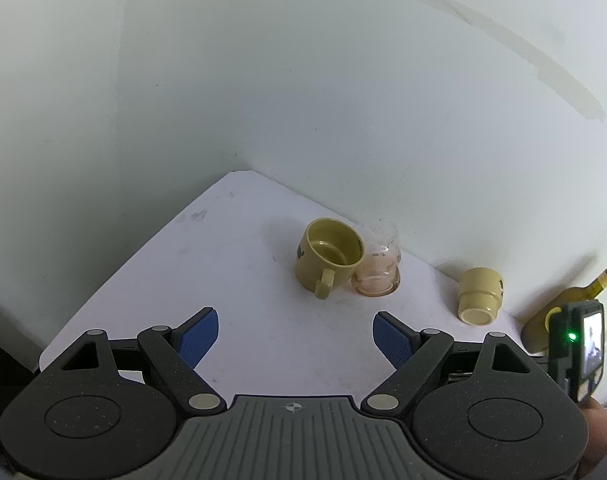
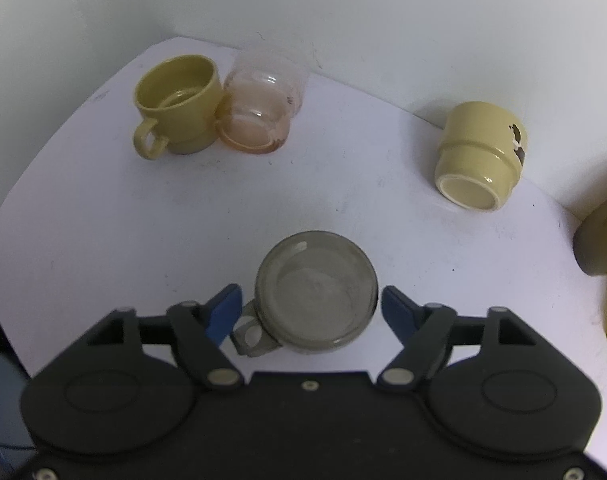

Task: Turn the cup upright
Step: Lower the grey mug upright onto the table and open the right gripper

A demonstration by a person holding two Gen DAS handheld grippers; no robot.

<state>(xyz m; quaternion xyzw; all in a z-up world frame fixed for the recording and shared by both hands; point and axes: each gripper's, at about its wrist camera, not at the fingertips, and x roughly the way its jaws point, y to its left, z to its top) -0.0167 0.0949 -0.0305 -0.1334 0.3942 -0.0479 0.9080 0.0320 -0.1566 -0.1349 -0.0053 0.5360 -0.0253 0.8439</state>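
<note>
A grey glass mug (image 2: 315, 292) stands upside down on the white table (image 2: 103, 220), base up, handle to the left. My right gripper (image 2: 308, 305) is open, its blue pads on either side of the mug, apart from it. A yellow cup (image 2: 477, 160) lies upside down at the right; it also shows in the left wrist view (image 1: 479, 296). An upright yellow mug (image 2: 179, 104) and a clear glass (image 2: 259, 116) stand at the back left. My left gripper (image 1: 295, 336) is open and empty over bare table, well short of the upright mug (image 1: 329, 256).
White walls close the table's back and left side. A dark bottle with a yellow label (image 2: 601, 240) lies at the right edge; it also shows in the left wrist view (image 1: 563, 304). The right gripper's body (image 1: 579, 344) shows there too.
</note>
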